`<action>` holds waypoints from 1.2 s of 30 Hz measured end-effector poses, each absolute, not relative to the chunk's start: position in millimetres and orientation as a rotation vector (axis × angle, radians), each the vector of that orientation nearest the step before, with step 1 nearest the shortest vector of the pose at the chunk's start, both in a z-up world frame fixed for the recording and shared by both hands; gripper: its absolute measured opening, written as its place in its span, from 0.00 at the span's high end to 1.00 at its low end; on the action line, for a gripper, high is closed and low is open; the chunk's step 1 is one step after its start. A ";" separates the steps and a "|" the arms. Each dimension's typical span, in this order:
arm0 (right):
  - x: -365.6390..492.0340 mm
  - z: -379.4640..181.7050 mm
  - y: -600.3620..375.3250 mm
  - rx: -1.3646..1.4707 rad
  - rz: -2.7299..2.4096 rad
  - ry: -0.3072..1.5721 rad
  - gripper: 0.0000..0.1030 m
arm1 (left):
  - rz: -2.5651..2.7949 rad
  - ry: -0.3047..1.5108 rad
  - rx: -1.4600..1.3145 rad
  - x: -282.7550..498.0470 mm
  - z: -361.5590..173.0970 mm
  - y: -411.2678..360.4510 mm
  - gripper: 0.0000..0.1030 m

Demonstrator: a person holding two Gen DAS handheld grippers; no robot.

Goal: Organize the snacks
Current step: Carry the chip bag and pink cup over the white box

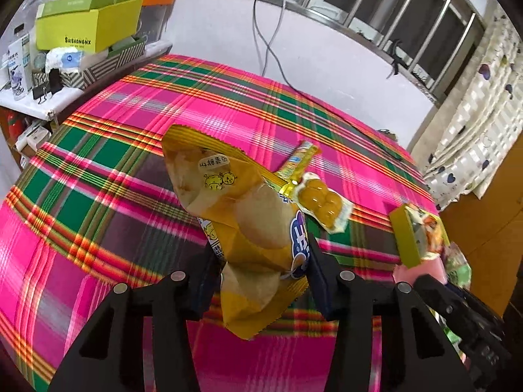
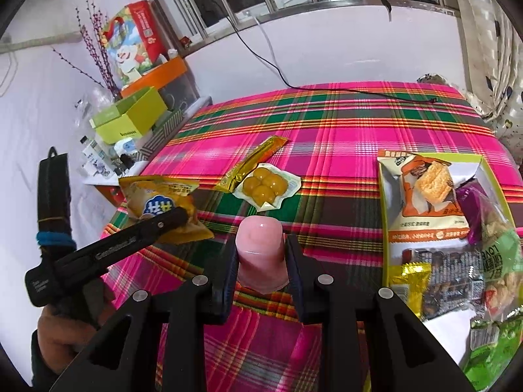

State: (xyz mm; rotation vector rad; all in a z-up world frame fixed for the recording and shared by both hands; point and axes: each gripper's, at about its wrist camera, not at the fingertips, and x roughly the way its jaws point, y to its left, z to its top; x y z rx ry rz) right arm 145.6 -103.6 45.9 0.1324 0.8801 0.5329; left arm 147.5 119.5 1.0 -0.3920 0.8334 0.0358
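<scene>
Yellow chip bag (image 1: 258,238) gripped in left tongs (image 1: 261,281); right tongs (image 2: 261,274) clamp pink jelly cup (image 2: 261,254)

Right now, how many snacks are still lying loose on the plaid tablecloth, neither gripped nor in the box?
2: the gold stick packet and, touching it, the clear egg-yolk pack, both mid-table. Others may be hidden.

Both cams sit just behind their own fingers, angled down, close over the plaid table (image 1: 130,170). Left cam faces the window wall, right cam likewise. Shared: yolk pack (image 1: 322,203) (image 2: 266,187), lime box (image 1: 70,31) (image 2: 130,119).
</scene>
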 end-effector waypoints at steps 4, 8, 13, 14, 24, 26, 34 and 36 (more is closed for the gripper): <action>133.9 51.8 -110.4 0.132 0.537 0.866 0.75 | 0.008 0.820 -0.376 129.3 12.4 108.5 0.52; 121.2 58.3 -120.2 0.131 0.534 0.850 0.75 | -0.022 0.818 -0.361 115.7 20.2 96.0 0.52; 103.1 69.5 -137.2 0.133 0.519 0.826 0.75 | -0.063 0.815 -0.332 97.8 28.9 75.1 0.52; 100.3 71.5 -140.7 0.133 0.516 0.822 0.75 | -0.071 0.815 -0.326 94.5 30.4 70.8 0.52; 67.5 76.4 -189.8 0.154 0.450 0.805 0.75 | -0.149 0.814 -0.267 64.0 40.9 22.5 0.52; 61.6 75.5 -201.0 0.159 0.434 0.804 0.75 | -0.158 0.817 -0.259 60.1 40.6 15.0 0.52; 47.5 67.3 -238.0 0.184 0.377 0.812 0.75 | -0.205 0.844 -0.232 45.4 33.3 -12.9 0.52; 45.6 65.8 -245.4 0.190 0.367 0.813 0.75 | -0.213 0.851 -0.227 44.5 31.2 -16.5 0.52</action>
